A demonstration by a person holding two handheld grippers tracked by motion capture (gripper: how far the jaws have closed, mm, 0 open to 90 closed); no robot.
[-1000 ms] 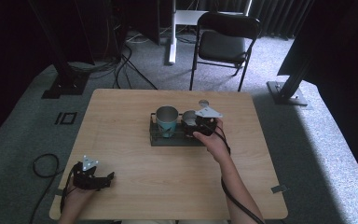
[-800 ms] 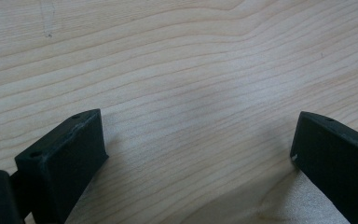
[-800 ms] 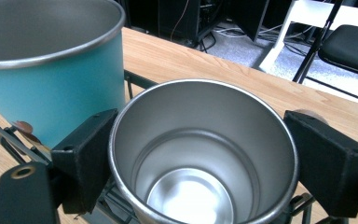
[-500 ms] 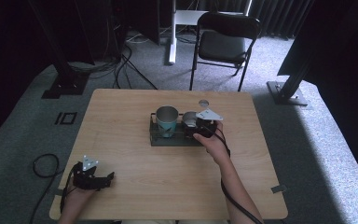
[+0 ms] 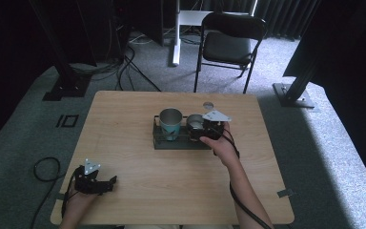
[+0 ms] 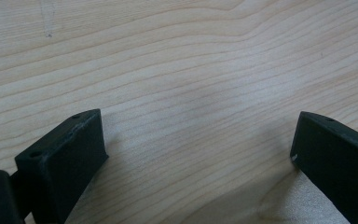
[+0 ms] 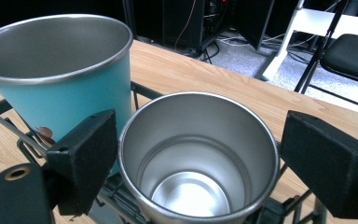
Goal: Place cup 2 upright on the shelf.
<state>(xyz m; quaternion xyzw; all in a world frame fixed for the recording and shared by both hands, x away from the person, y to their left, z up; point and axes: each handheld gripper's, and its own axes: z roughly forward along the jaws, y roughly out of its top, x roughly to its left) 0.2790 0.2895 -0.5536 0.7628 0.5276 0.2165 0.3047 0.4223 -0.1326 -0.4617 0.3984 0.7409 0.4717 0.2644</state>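
The steel cup [image 7: 198,156] stands upright in the black wire rack [image 5: 181,141], just beside the teal cup [image 7: 58,70], which sits on the side of it away from the person's right hand [image 5: 224,149]. The right gripper [image 7: 200,158] has its fingers [image 7: 86,158] spread open, one on either side of the steel cup's rim; neither pad looks pressed against the wall yet. The cup's axis runs straight up between them, so closing should catch it squarely. The left gripper [image 5: 95,183] rests well apart from the rack, at the near corner of the desk [image 5: 138,191], fingers open over bare wood.
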